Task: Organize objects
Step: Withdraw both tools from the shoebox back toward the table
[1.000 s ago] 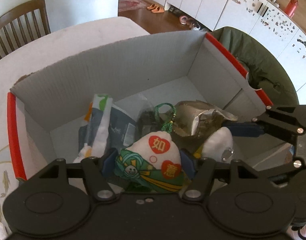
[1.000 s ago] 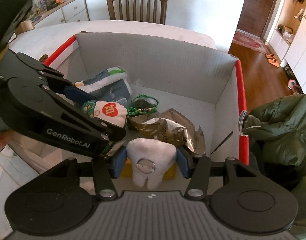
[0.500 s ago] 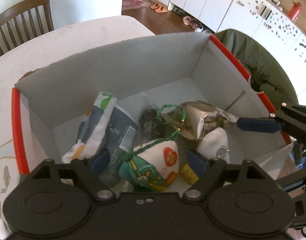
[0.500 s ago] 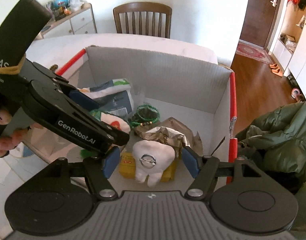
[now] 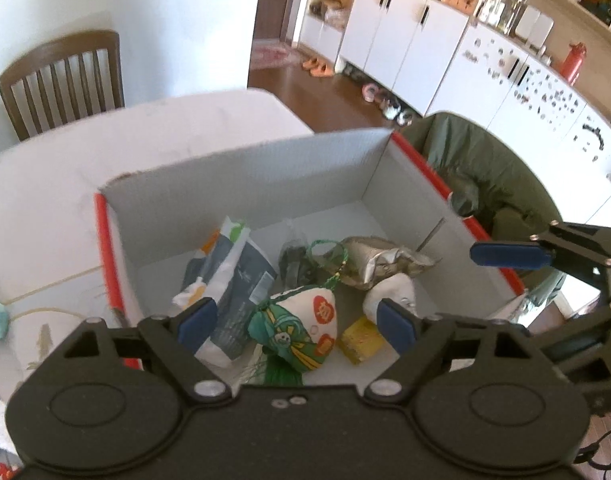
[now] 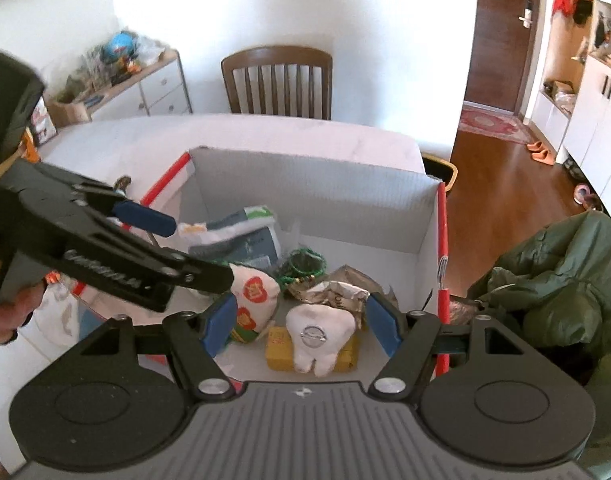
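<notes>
Left tongs (image 5: 297, 322) gape wide, holding nothing, above the near edge of the cardboard box (image 5: 241, 176) on the white counter (image 5: 45, 184). Right tongs (image 6: 301, 326) also wide open and empty, over the same box. Inside on the box floor: dumpling-shaped plush charm (image 5: 301, 328) near centre, white tooth plush (image 6: 319, 334) right of it resting on a yellow packet (image 6: 279, 350), crumpled foil bag (image 5: 377, 262) farther back, blue-white pouch (image 5: 233, 268) at left.

The white and green stuffed zongzi-shaped charm (image 5: 301, 330) bears red heart patches with Chinese characters, too blurred to read; no other lettering is legible
</notes>
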{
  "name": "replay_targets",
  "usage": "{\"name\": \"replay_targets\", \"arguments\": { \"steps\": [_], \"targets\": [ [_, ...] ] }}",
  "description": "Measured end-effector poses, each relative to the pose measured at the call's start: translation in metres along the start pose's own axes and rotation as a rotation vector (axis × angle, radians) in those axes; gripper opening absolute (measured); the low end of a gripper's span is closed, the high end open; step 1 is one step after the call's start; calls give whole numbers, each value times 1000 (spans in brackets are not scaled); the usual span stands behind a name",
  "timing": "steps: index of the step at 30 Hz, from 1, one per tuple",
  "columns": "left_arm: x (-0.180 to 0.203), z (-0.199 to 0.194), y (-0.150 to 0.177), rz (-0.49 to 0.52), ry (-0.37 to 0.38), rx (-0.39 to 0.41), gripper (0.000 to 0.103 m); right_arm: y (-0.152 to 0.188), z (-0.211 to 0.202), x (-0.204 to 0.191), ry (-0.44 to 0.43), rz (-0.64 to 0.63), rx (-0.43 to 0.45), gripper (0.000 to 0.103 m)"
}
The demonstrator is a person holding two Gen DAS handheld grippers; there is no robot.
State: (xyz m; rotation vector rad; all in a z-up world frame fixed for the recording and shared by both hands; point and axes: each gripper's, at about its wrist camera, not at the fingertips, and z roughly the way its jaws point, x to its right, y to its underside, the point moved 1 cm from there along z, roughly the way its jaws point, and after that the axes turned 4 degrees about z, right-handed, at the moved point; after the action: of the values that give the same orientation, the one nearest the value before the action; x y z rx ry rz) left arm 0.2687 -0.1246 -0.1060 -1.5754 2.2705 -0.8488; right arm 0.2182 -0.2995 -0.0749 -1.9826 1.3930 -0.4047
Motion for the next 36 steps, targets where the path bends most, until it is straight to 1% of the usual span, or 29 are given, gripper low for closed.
{"name": "replay_targets", "arguments": {
  "steps": [3, 8, 11, 15, 20, 24, 28, 34, 36],
  "targets": [
    [2, -16, -1, 2, -8, 43, 87, -2, -10, -9, -11, 7, 23, 71],
    [3, -46, 6, -8, -22, 110, 92, -6, -25, -29, -39, 11, 57, 71],
    [-2, -65, 12, -12, -23, 142, 95, -7, -33, -43, -48, 10, 77, 77],
    [-12, -86, 21, -23, -28, 176, 100, -9, -42, -64, -60, 0, 98, 78],
    [-34, -111, 34, -45, -50, 218, 102, -9, -49, -89, -71, 7, 116, 80],
    [-52, -129, 43, -46, -52, 236, 102, -12, -49, -111, -67, 19, 125, 80],
    [-70, -146, 54, -52, -57, 253, 102, -14, -44, -135, -83, 29, 123, 80],
    [-104, -163, 69, -78, -67, 261, 103, -18, -36, -170, -101, 43, 127, 80],
    [-113, -166, 74, -80, -75, 252, 103, -20, -32, -180, -106, 51, 126, 80]
  ]
}}
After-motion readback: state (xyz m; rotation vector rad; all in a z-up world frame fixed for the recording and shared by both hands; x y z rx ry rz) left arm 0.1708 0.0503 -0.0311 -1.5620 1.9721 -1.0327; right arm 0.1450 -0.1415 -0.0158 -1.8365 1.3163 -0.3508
